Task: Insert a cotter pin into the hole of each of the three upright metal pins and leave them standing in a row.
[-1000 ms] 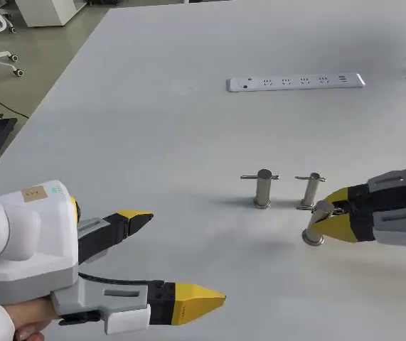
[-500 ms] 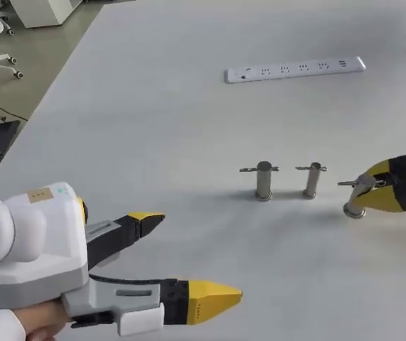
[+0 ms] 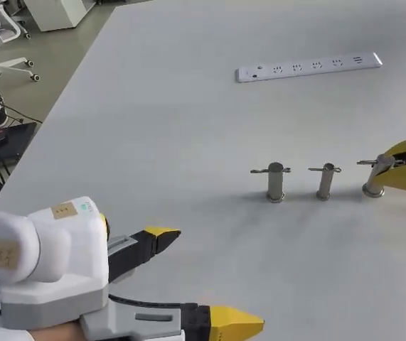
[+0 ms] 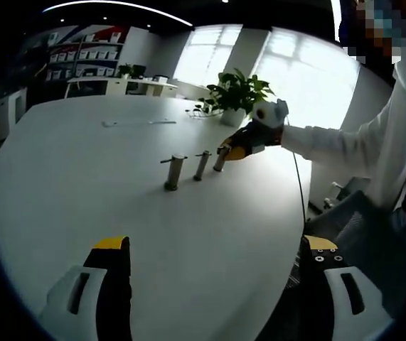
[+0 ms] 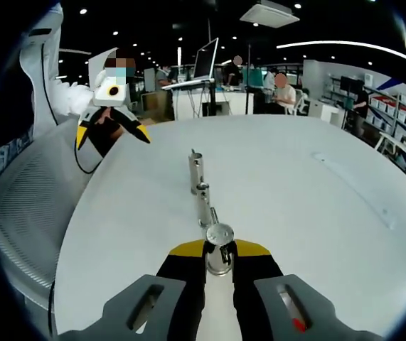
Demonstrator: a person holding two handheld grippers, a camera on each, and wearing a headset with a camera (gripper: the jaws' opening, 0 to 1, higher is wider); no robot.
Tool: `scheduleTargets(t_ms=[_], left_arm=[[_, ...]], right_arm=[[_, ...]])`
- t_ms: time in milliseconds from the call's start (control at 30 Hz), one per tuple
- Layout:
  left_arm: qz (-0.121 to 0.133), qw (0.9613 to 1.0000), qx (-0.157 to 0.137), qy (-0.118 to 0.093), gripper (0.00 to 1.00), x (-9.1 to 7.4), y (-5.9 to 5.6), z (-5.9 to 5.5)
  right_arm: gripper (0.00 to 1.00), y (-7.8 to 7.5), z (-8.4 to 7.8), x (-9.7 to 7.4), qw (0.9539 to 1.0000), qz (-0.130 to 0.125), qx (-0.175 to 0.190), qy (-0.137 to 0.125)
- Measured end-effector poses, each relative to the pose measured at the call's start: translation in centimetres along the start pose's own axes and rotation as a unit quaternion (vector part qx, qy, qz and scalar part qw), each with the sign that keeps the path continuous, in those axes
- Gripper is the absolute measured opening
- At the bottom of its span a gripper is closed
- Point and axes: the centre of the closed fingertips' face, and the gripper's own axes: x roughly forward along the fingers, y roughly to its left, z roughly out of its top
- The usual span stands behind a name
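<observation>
Metal pins (image 3: pixel 325 185), three upright in a row on a pale grey table (image 3: pixel 153 114), right end of the row held in a gripper.

Table wide across the head view, with a white power strip (image 3: pixel 309 66) lying well beyond the row. Left gripper (image 3: pixel 217 280) low and near, jaws spread wide with nothing between them, well apart from the pins, pointing toward the row in the left gripper view (image 4: pixel 215 245). Right gripper (image 3: pixel 387 168) at the right edge of the head view, jaws pressed in on the rightmost pin (image 3: pixel 375 179), pinching it just below its cap in the right gripper view (image 5: pixel 219 252). Left pin (image 3: pixel 276 185) and middle pin standing free, just beside each other. Cotter pin (image 3: pixel 269 170) lying crosswise through the top of each, smallest of all.
</observation>
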Motion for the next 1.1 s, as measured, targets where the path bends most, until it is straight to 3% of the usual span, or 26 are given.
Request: scheduleTargets(t_ms=[100, 200, 400, 667, 733, 800, 833, 867, 967, 1100], left_arm=[[-0.001, 0.9999, -0.007, -0.008, 0.99, 0.1, -0.4, 0.2], [-0.006, 0.9999, -0.011, -0.007, 0.99, 0.2, -0.9, 0.0], [-0.016, 0.9998, -0.014, -0.004, 0.99, 0.3, -1.8, -0.4], [-0.014, 0.9996, -0.021, -0.007, 0.99, 0.1, -1.8, -0.3], [-0.008, 0.9996, -0.02, -0.015, 0.99, 0.1, -1.7, 0.1], [-0.006, 0.9994, -0.022, -0.025, 0.99, 0.1, -1.6, 0.5], [-0.008, 0.9993, -0.022, -0.028, 0.99, 0.0, -1.6, 0.6], [-0.009, 0.9994, -0.017, -0.029, 0.99, 0.0, -1.7, 0.8], [-0.008, 0.9996, -0.003, -0.027, 0.99, 0.1, -1.8, 1.0], [-0.006, 0.9991, 0.005, -0.041, 0.99, -0.1, -1.7, 1.9]], right_arm=[[0.08, 0.2, 0.0, 0.1, 1.0, 0.004, 0.006, -0.002], [0.08, 0.4, -0.5, 0.4, 0.9998, 0.008, -0.013, 0.015], [0.08, -0.4, -0.5, 0.3, 0.9999, 0.009, -0.005, -0.003], [0.09, 0.1, -0.4, 0.3, 0.9998, 0.014, 0.002, -0.014], [0.17, 0.2, -0.8, 0.5, 1.0, 0.001, 0.002, -0.002], [0.39, 0.5, -0.4, 0.5, 0.9999, -0.005, 0.002, -0.015], [0.44, 0.5, 0.0, 0.5, 0.9996, -0.013, 0.006, -0.025], [0.46, 0.5, 0.4, 0.3, 0.9988, -0.026, 0.019, -0.037], [0.5, 0.8, 0.7, -0.2, 0.9982, -0.033, 0.028, -0.042], [0.56, 1.9, 1.4, -1.5, 0.9957, -0.07, 0.038, -0.048]])
